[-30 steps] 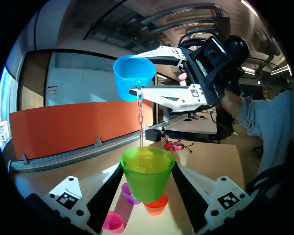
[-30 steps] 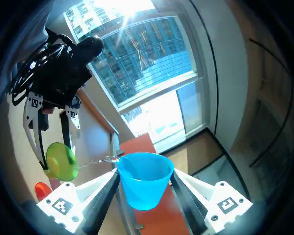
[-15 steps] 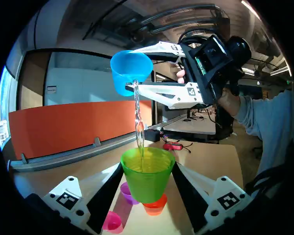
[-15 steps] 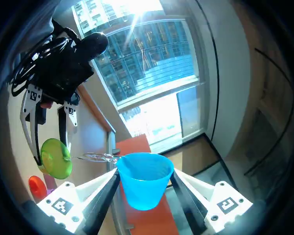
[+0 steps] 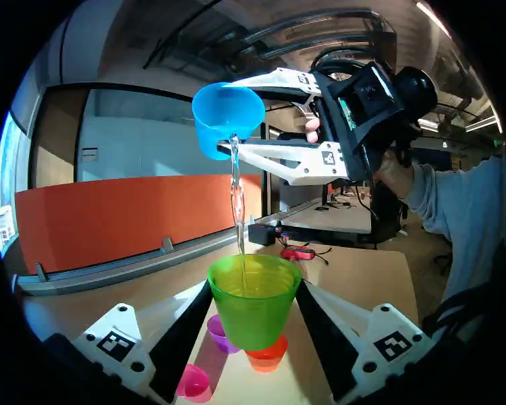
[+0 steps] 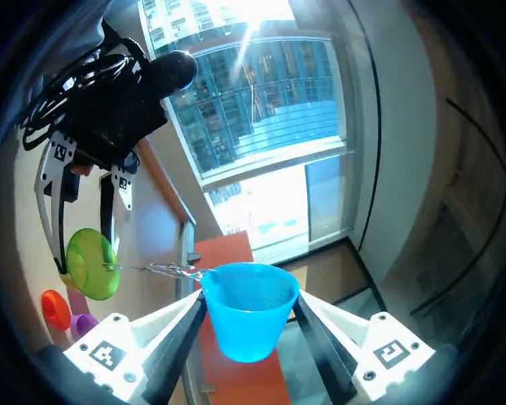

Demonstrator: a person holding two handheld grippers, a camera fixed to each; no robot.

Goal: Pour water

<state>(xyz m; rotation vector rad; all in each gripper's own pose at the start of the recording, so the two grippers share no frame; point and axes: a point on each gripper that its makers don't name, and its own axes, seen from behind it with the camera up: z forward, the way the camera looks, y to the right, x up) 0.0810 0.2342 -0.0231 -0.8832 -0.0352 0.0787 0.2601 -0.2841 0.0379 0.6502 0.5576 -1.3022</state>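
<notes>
My left gripper (image 5: 253,307) is shut on a green cup (image 5: 254,297), held upright above the table. High above it my right gripper (image 5: 234,116) holds a blue cup (image 5: 227,120) tipped over. A thin stream of water (image 5: 237,202) falls from its rim into the green cup. In the right gripper view my right gripper (image 6: 249,317) is shut on the blue cup (image 6: 249,307); water (image 6: 162,270) runs sideways to the green cup (image 6: 89,263) in the left gripper (image 6: 84,260).
Small cups stand on the wooden table (image 5: 361,270) below: a purple one (image 5: 221,333), an orange one (image 5: 268,352), a pink one (image 5: 194,383). An orange partition (image 5: 118,216) runs along the table's far edge. A person's grey sleeve (image 5: 455,202) is at right. Large windows (image 6: 266,121) rise behind.
The stream of water has kept running into the green cup. The right gripper with the blue cup has shifted slightly; the green cup has stayed put.
</notes>
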